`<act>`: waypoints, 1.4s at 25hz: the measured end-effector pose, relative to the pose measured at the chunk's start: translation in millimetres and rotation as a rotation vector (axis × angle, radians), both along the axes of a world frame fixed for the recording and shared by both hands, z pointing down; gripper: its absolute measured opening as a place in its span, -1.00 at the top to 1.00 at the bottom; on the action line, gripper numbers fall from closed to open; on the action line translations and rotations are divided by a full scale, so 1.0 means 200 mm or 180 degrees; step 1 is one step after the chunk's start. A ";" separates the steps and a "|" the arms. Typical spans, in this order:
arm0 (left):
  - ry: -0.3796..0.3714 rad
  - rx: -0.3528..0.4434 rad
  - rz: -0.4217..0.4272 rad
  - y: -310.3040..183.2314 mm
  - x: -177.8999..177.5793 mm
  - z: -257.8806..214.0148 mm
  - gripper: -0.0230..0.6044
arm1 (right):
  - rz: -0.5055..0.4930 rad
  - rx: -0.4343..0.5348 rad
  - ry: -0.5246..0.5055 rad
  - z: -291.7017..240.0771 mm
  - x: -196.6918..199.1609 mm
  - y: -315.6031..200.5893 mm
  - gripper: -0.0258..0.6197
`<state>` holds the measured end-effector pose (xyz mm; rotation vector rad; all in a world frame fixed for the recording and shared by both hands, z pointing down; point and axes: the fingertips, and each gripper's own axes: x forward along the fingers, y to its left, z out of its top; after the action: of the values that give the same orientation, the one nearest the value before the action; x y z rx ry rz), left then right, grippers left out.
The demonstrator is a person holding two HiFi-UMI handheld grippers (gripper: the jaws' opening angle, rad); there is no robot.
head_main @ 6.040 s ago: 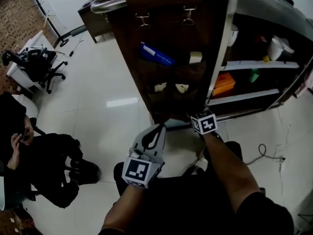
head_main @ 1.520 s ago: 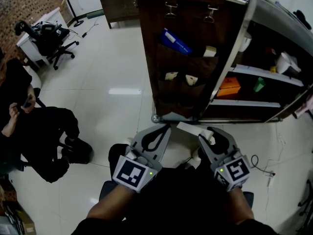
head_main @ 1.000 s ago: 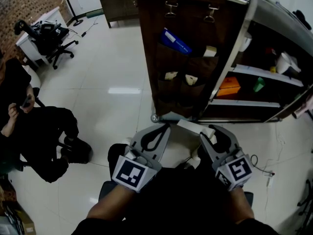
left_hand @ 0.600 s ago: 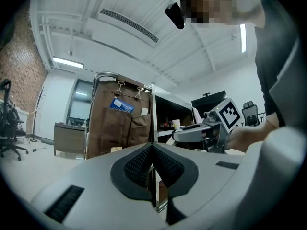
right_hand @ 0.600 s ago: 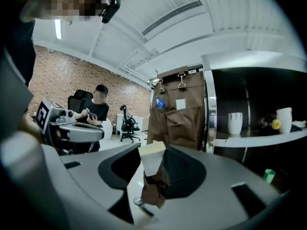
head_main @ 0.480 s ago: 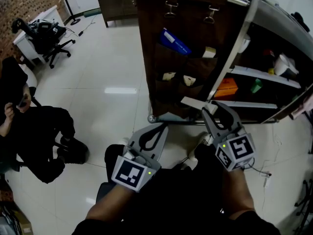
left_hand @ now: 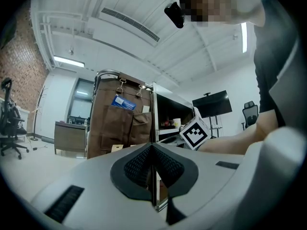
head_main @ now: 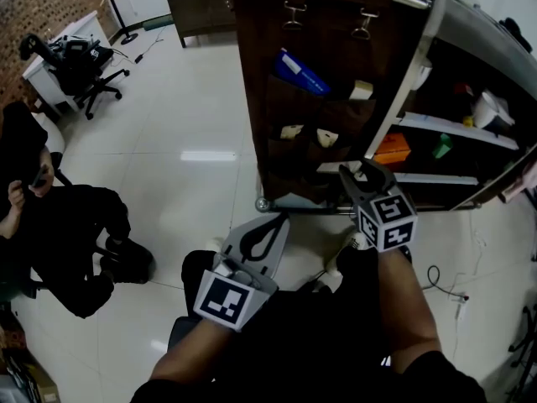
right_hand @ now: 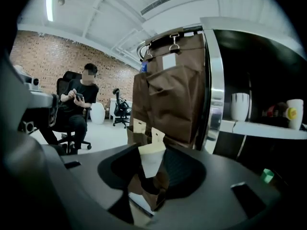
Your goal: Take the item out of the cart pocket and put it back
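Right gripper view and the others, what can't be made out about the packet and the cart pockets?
- Cream packet, right gripper view: lower end hidden between the right gripper's jaws.
- Blue item, head view: label too small; lower part inside its pocket.
- Lower pockets, head view: partly covered by the right gripper, too dark to see inside.
- Cart, left gripper view: its bottom hidden behind the left gripper's shut jaws.
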<state>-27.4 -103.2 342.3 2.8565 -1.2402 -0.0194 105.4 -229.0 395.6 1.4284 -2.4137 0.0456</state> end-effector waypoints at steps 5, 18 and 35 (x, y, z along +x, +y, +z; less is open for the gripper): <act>0.0002 -0.0043 0.0007 -0.01 0.00 0.04 0.93 | 0.0046 -0.0091 0.0036 0.11 -0.02 -0.11 0.38; 0.0018 -0.0076 0.0025 -0.02 0.00 0.06 0.93 | 0.0269 -0.0344 0.0165 0.55 -0.06 -0.36 0.38; -0.0018 -0.0096 0.0054 -0.01 0.02 0.08 0.93 | 0.0416 -0.0647 0.0334 1.00 -0.04 -0.42 0.38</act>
<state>-22.6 -105.6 358.9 2.8433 -1.2067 0.0078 97.8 -312.5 595.0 1.4541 -2.1610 0.2342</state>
